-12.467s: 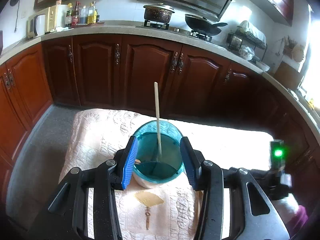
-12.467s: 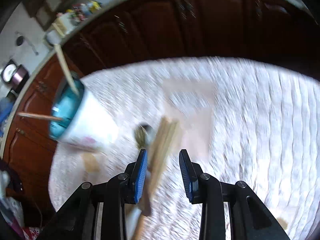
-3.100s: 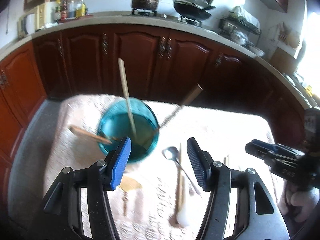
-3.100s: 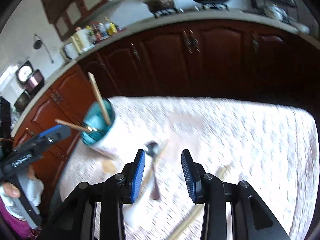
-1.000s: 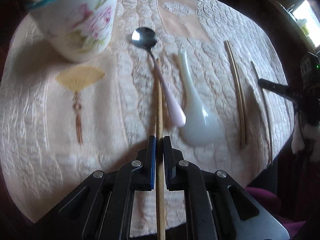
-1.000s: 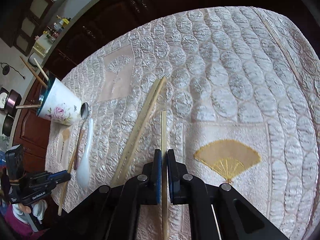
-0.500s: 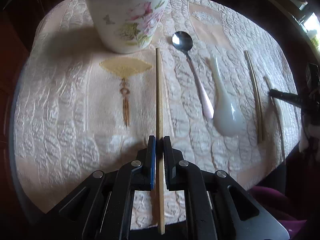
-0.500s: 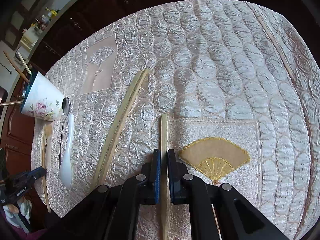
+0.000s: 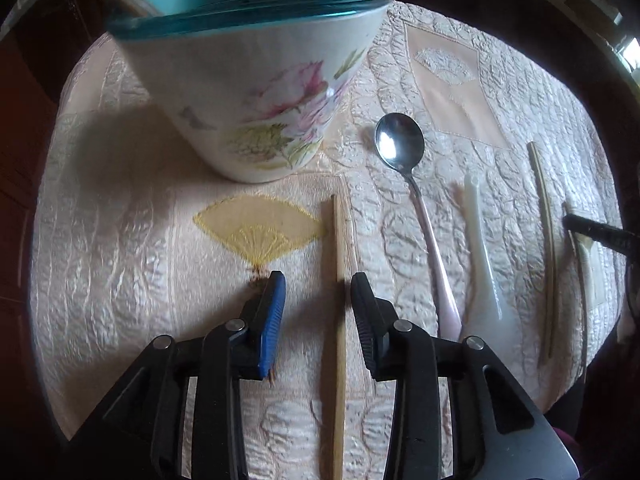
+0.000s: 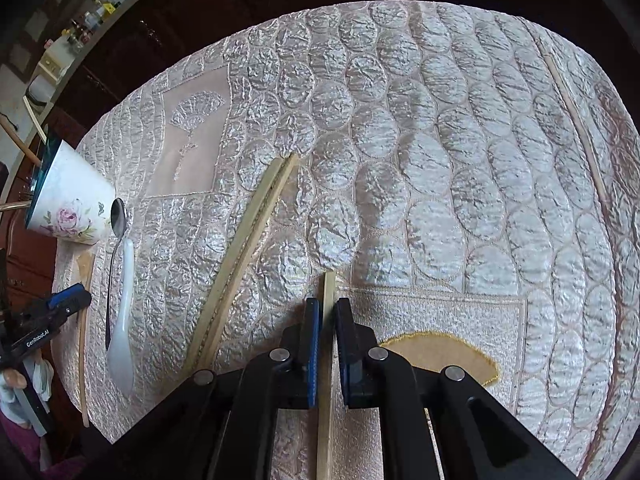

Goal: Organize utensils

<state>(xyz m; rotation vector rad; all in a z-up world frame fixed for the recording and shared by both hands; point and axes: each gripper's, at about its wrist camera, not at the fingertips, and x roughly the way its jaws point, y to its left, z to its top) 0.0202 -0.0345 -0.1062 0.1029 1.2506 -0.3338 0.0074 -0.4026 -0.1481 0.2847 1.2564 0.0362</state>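
A floral cup point(image 9: 260, 92) with a teal inside holds several wooden sticks. My left gripper point(image 9: 318, 312) is open; a wooden chopstick point(image 9: 339, 320) lies on the cloth between its jaws. A metal spoon point(image 9: 416, 200) and a white ceramic spoon point(image 9: 486, 280) lie to the right of it. My right gripper point(image 10: 327, 328) is shut on another wooden chopstick point(image 10: 326, 380), low over the cloth. A chopstick pair point(image 10: 244, 256) lies to its left. The cup point(image 10: 68, 204) shows far left in the right wrist view.
A quilted cream cloth point(image 10: 440, 160) covers the table. Two more chopsticks point(image 9: 546, 248) lie near the right edge in the left wrist view. One thin stick point(image 10: 576, 128) lies at the far right. Dark wood cabinets surround the table.
My left gripper has opened and let go of its chopstick, which now lies on the cloth near the cup. My right gripper stays shut on its chopstick and has dropped closer to the cloth.
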